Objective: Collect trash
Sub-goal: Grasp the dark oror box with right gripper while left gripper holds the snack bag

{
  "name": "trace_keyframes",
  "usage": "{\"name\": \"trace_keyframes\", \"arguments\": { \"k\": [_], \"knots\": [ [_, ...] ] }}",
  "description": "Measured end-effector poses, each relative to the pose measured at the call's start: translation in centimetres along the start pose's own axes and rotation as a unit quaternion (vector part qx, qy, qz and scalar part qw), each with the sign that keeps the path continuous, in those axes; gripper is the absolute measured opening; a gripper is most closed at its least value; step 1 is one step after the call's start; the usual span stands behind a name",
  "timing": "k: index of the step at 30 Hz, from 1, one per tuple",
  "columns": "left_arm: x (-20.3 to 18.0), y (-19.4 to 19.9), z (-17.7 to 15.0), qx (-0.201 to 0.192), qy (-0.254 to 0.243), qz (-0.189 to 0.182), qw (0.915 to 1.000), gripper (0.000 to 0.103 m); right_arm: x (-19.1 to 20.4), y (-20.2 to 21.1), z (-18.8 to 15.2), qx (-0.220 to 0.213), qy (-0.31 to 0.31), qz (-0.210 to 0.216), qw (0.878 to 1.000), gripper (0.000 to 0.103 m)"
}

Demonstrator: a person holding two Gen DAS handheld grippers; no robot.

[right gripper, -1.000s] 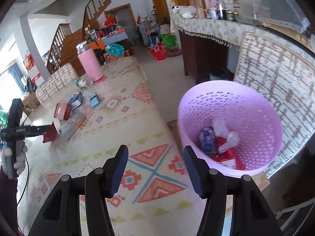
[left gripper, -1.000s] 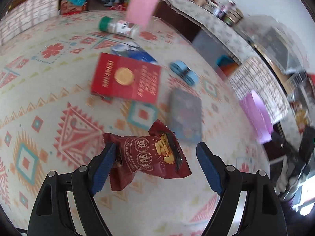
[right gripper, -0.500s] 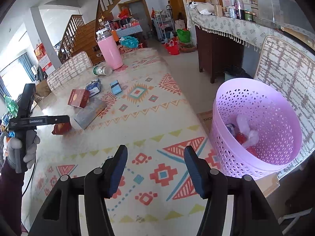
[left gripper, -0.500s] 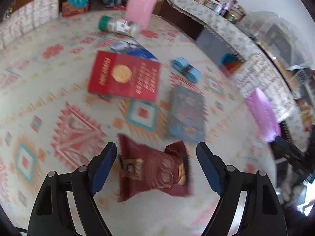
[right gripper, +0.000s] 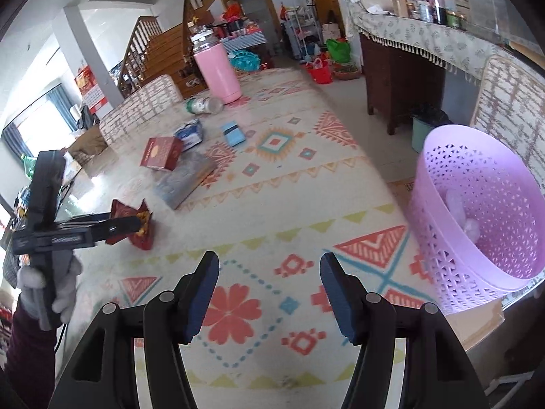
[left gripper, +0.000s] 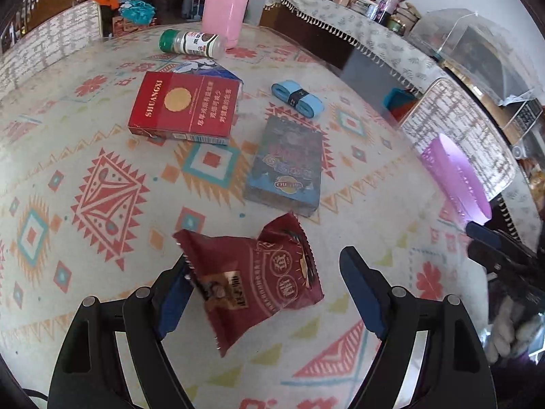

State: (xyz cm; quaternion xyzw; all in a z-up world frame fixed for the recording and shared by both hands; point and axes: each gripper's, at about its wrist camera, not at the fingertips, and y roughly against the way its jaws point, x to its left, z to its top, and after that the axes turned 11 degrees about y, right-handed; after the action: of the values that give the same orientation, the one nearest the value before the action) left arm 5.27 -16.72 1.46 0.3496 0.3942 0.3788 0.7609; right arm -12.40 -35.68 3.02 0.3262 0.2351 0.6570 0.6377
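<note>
My left gripper (left gripper: pixel 265 293), jaws apart, straddles the red snack packet (left gripper: pixel 259 276) against its left finger; my right gripper (right gripper: pixel 269 289) gapes empty.

The table (left gripper: pixel 102 184) wears a cream cloth patterned with red, orange and teal diamonds. On it lie a red carton (left gripper: pixel 185 106) partly over a blue-and-white packet (left gripper: pixel 218 70), a dark blue box (left gripper: pixel 286 163) just beside them, a light blue folded band (left gripper: pixel 297 98), a spice bottle (left gripper: pixel 192 42) on its side, an upright pink tumbler (left gripper: pixel 226 3), and a dark red snack wrapper (left gripper: pixel 259 276) nearest the camera.
</note>
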Motion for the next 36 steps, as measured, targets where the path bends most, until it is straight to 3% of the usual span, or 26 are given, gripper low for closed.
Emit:
{"name": "trace_keyframes", "arguments": {
  "k": [2, 3, 6, 16, 22, 29, 36],
  "knots": [
    [-0.5, 0.0, -0.4, -0.006, 0.001, 0.030, 0.9995, 0.067, 0.4, 0.1, 0.1, -0.001, 0.005, -0.001, 1.000, 0.066],
    [-0.7, 0.1, -0.5, -0.008, 0.002, 0.046, 0.9989, 0.048, 0.5, 0.1, 0.1, -0.001, 0.008, -0.002, 1.000, 0.066],
    [-0.5, 1.0, -1.3, -0.007, 0.029, 0.040, 0.9988, 0.044, 0.9, -0.2, 0.5, 0.003, 0.014, 0.001, 1.000, 0.068],
    [2.7, 5.9, -2.2, -0.085, 0.089, 0.038, 0.9917, 0.043, 4.8, -5.9, 5.1, 0.049, 0.037, 0.050, 0.997, 0.068],
    [5.8, 7.7, -2.2, -0.115, 0.122, 0.052, 0.9844, 0.043, 6.0, -12.5, 9.2, 0.098, -0.020, 0.069, 0.993, 0.070],
    [8.3, 9.1, -1.9, -0.136, 0.157, 0.054, 0.9767, 0.043, 8.4, -16.4, 12.3, 0.118, -0.039, 0.024, 0.992, 0.078],
    [8.5, 9.5, -2.0, -0.140, 0.165, 0.058, 0.9747, 0.043, 11.5, -18.0, 12.9, 0.128, 0.003, -0.071, 0.989, 0.083]
  ]
}}
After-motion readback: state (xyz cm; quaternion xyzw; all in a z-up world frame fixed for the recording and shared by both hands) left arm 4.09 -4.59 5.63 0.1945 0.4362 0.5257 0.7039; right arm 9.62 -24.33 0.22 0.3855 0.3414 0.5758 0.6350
